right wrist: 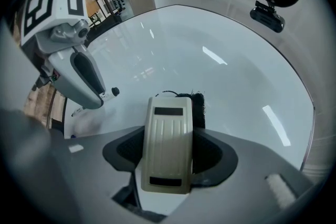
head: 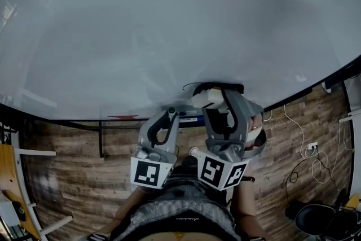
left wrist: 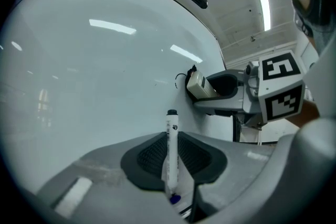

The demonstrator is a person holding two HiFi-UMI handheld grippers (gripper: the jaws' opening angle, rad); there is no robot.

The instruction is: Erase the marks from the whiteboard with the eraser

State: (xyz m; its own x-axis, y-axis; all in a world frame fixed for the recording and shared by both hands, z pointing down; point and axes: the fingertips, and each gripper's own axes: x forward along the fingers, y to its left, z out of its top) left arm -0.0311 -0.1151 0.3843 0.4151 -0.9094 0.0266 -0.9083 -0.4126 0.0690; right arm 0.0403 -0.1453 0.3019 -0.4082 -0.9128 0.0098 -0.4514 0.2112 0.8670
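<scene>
The eraser (right wrist: 168, 149), beige with a ribbed back and a black felt strip along one side, is clamped lengthwise between the jaws of the right gripper (right wrist: 168, 161). Both pads are pressed against its long sides, and its far end reaches out past the fingertips. That far end is brought up to the whiteboard (head: 169, 25) and appears to touch it close to the lower edge, somewhat right of the middle as seen in the head view. A thin, dark, curved mark (right wrist: 164, 94) is seen on the board just beside the eraser's far end, on its left. The left gripper (left wrist: 176, 157) is held just left of the right one, near the same lower edge, and its jaws are closed on a white marker (left wrist: 171, 152). The marker's black cap points toward the board; whether it touches cannot be told. Above the eraser and to both sides a broad stretch of pale board is spread, crossed only by reflections of ceiling lights. Below the eraser little surface is left before the dark lower edge, beyond which a wooden floor (head: 73, 178) is seen.
</scene>
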